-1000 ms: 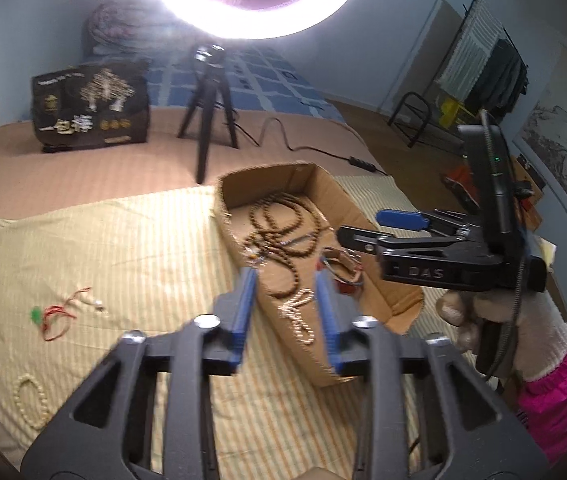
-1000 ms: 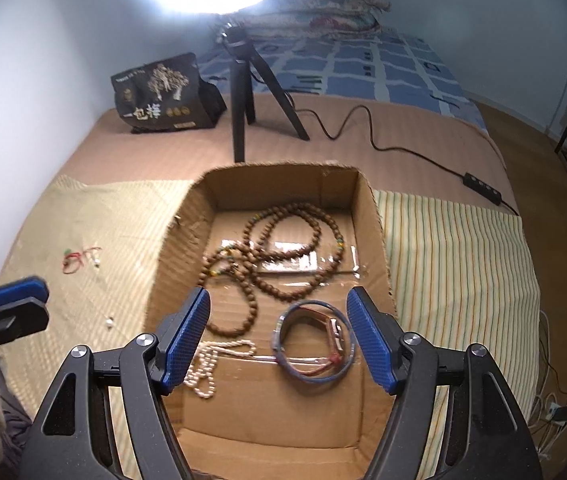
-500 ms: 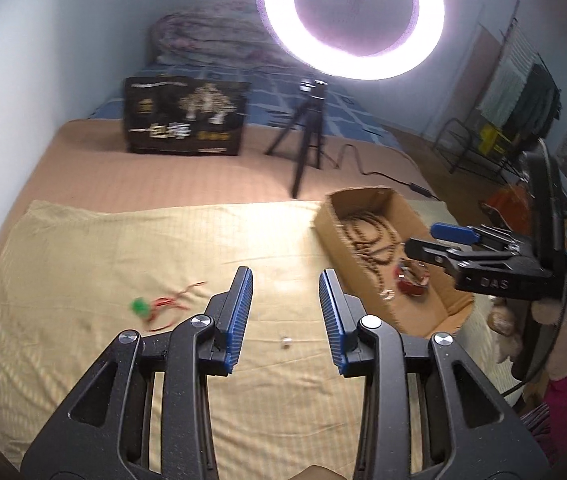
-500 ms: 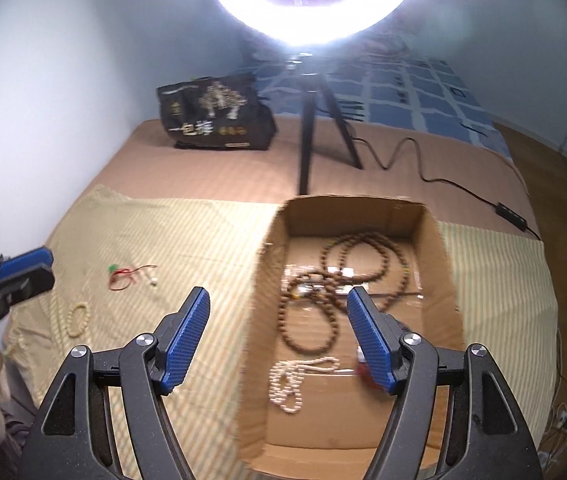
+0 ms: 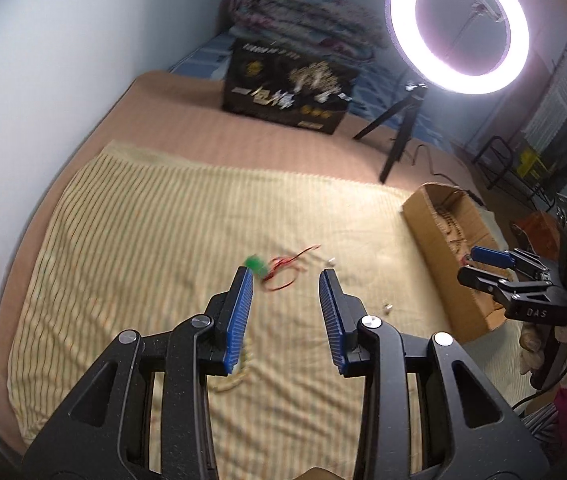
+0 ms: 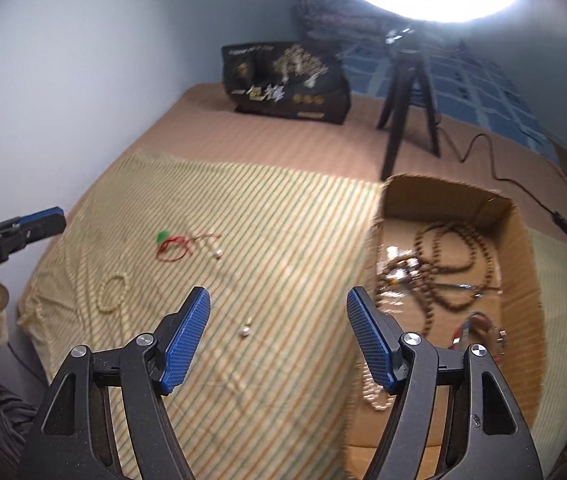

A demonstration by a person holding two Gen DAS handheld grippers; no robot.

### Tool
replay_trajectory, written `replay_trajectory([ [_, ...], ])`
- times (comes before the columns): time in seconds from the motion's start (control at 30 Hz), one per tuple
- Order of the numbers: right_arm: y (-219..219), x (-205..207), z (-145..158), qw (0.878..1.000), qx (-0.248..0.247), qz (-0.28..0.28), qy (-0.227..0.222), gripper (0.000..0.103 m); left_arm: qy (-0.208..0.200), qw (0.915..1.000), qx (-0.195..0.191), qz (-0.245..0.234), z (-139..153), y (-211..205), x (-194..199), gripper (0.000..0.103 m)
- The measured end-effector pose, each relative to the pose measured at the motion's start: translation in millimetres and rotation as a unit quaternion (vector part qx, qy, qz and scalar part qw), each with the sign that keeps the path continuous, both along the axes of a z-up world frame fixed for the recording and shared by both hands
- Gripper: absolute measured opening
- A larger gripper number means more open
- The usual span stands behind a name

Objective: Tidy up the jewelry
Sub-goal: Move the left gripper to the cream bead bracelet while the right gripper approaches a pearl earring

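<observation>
A red cord bracelet (image 5: 283,270) (green bead at one end) lies loose; left gripper (image 5: 285,280) and right gripper (image 6: 277,300) both gape, empty.

A yellow cloth (image 6: 267,216) striped in green and orange was seen, a red cord (image 6: 175,246) with a green bead, brown prayer beads (image 6: 455,264) in tan cardboard, and blue-padded black grippers.

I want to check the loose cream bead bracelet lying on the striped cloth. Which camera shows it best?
The right wrist view: the cream bead bracelet lies whole and unobstructed on the striped cloth. In the left wrist view only part of it shows, behind the left gripper.
</observation>
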State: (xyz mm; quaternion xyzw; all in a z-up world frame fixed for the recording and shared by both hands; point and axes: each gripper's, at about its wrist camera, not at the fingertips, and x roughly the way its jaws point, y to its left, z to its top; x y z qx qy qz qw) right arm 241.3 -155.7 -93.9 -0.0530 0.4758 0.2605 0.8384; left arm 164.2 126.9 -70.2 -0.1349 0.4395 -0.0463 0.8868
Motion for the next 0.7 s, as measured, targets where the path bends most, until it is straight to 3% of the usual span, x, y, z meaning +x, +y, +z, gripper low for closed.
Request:
replay_trajectory([
  [0.33, 37.3, -10.9, -37.7, 0.999, -0.025, 0.036, 0.029, 0.067, 0.064, 0.9978, 0.001, 0.018, -48.7, 38.0, -6.3, 0.034],
  [0.7, 58.3, -6.7, -68.9, 0.996, -0.058, 0.048, 0.042, 0.06, 0.104, 0.994, 0.031, -0.016, -86.4, 27.2, 2.9, 0.034],
])
